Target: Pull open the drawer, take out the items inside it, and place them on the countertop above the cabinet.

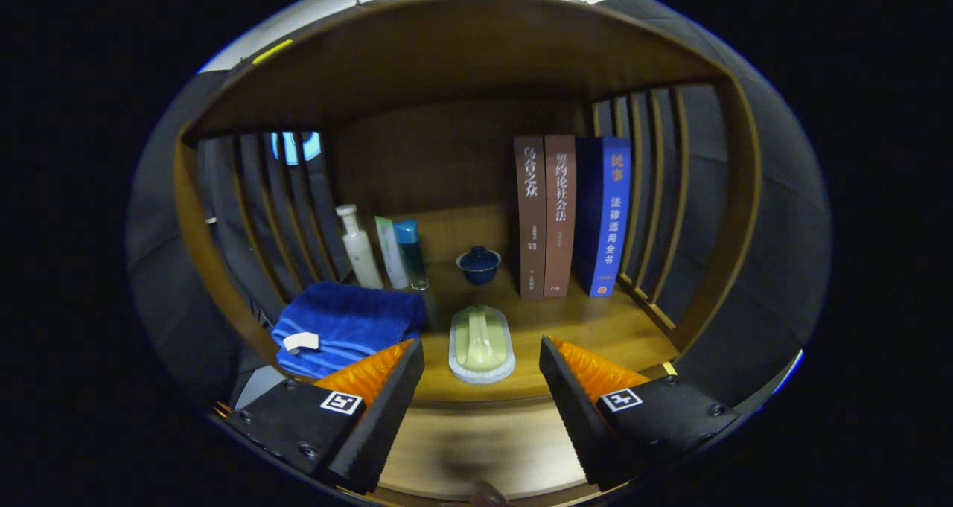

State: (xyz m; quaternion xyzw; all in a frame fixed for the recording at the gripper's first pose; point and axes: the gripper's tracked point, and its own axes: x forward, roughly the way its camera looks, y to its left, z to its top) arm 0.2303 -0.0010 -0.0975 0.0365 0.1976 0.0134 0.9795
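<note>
The jaws of the gripper (pixel 482 388) stand spread, empty, before a pale green soap bar on its white dish (pixel 482 343) (on the wooden desk (pixel 595 328)); folded blue towel (pixel 350 324) lies left of it, three upright books (pixel 569 217) behind-right.

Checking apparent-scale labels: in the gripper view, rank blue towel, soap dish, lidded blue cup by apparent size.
1. blue towel
2. soap dish, nearer the open tongs, so partly inflated
3. lidded blue cup, farther back, clearly smallest
</note>
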